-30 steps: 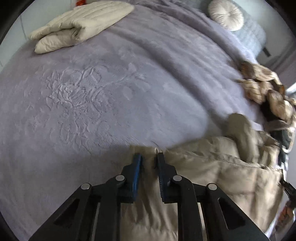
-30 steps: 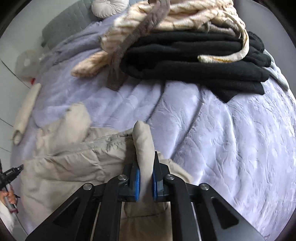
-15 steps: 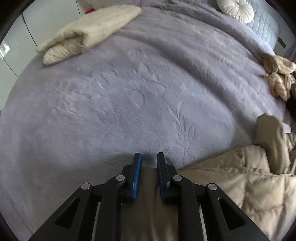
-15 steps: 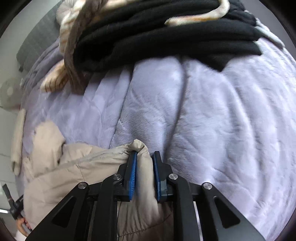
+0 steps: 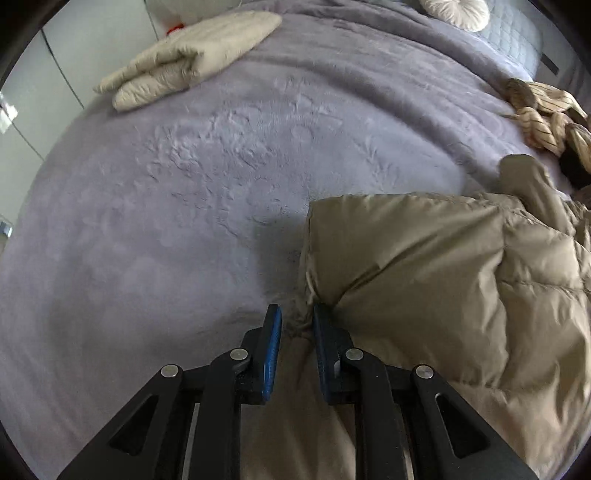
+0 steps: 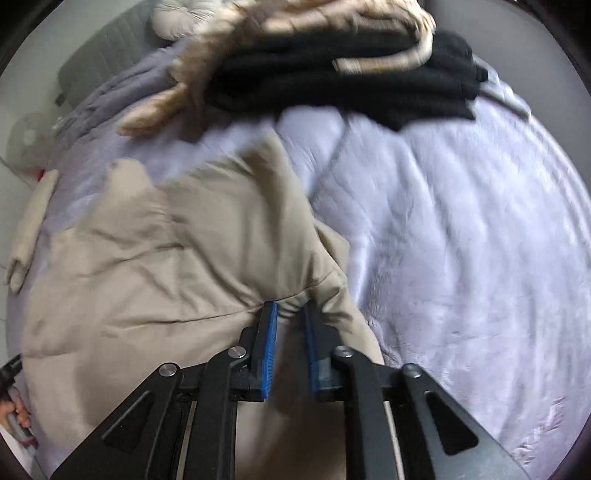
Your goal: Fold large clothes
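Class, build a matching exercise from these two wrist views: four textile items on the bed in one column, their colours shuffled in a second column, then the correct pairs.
Column 1
1. puffer jacket held by both grippers
2. bedspread
3. folded stack under the striped garment
4. round cushion at the far end

Column 2
A. black
B. lilac-grey
C. off-white
D. beige

Pairs: 1-D, 2-B, 3-A, 4-C
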Motion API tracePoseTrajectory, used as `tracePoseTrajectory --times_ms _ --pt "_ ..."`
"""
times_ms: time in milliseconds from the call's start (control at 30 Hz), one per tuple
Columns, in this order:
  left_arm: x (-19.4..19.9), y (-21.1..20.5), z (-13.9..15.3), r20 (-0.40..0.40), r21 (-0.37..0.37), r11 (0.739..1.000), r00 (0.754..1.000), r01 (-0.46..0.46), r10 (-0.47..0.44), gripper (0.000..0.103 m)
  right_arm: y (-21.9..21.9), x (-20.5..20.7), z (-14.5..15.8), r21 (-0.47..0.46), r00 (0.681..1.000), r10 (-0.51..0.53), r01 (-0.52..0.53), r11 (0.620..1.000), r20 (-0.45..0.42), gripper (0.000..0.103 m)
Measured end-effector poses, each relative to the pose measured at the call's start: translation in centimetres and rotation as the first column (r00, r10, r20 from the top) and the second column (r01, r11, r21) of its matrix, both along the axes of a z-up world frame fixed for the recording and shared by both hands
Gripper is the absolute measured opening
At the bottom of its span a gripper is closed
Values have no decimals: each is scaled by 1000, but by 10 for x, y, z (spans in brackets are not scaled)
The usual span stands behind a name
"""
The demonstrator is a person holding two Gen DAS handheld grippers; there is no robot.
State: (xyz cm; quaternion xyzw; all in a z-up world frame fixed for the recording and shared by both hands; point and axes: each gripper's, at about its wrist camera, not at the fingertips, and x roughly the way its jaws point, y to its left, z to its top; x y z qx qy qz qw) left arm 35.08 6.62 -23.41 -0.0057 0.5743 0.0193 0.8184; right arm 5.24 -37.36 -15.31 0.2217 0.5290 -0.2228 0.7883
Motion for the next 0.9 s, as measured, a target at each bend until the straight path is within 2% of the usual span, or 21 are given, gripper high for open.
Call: tracePoseTrajectory --times_ms 67,167,233,533,633,667,733,767,833,900 --pt "3 -4 -2 -7 15 1000 1000 0 0 20 -6 5 -6 10 1000 -19 19 1000 -4 13" --pt "3 -3 9 -8 31 999 1000 -11 11 20 -3 3 3 14 999 -38 38 999 -2 14" --pt "-8 2 23 4 12 1000 1000 -18 18 20 -3 -5 17 33 999 -49 48 998 13 18" --pt "-72 6 69 15 -32 999 999 36 -35 20 24 -52 58 125 995 -81 73 989 62 19" --pt "-97 2 77 8 -49 998 999 50 -50 22 40 -66 61 180 995 -77 65 982 61 34" --pt "-106 0 80 3 -54 997 998 56 -55 50 45 -70 61 191 995 -75 63 980 59 42" --pt "-121 -4 84 10 -57 997 998 61 -60 95 56 -80 61 217 996 -74 60 974 55 44" --pt "-130 -7 88 34 -51 996 997 69 -68 96 61 -85 60 230 996 -72 59 971 52 44" --pt "-142 -12 92 29 -41 995 996 90 -89 96 71 -96 58 257 996 -73 59 965 45 45" --pt "-152 -15 92 15 -58 994 995 94 -94 96 77 -105 55 283 996 -77 62 957 39 52"
